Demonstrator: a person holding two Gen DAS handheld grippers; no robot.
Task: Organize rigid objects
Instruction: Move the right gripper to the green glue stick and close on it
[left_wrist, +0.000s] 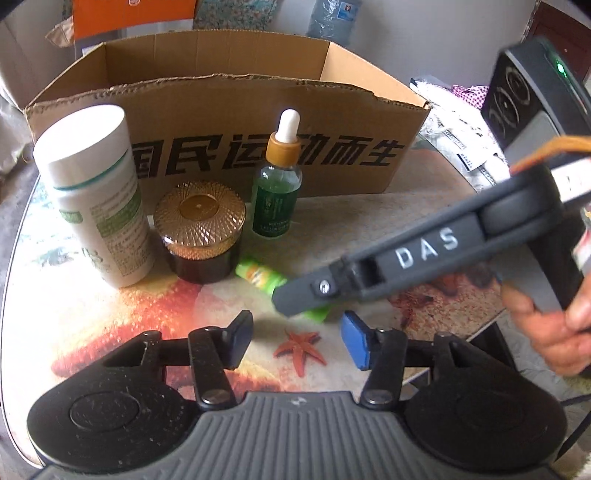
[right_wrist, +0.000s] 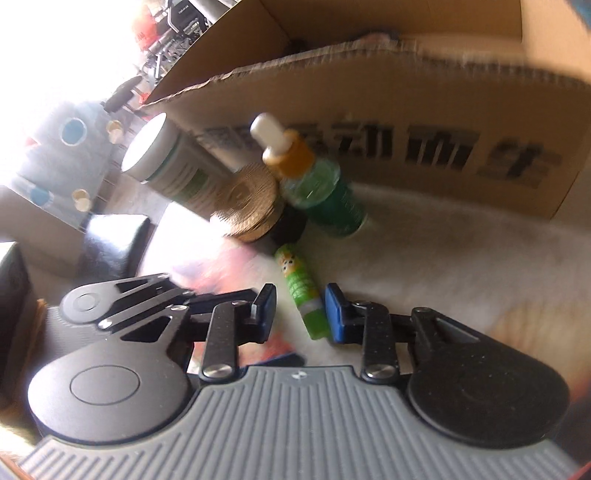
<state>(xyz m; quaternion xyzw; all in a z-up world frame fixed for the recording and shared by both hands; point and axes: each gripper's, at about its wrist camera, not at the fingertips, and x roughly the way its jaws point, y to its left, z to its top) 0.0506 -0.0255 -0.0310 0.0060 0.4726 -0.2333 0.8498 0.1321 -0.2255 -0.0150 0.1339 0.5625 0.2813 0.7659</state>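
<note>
Green tube (right_wrist: 303, 291) lying on table, between right gripper (right_wrist: 300, 314) pads

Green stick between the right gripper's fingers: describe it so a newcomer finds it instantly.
Start at the cardboard box with black lettering at the back of the table. Before it stand a white bottle, a gold-lidded jar and a green dropper bottle. The small green stick lies nearer the camera than these: the only item lying flat, light green, far slimmer than its neighbours.
</note>
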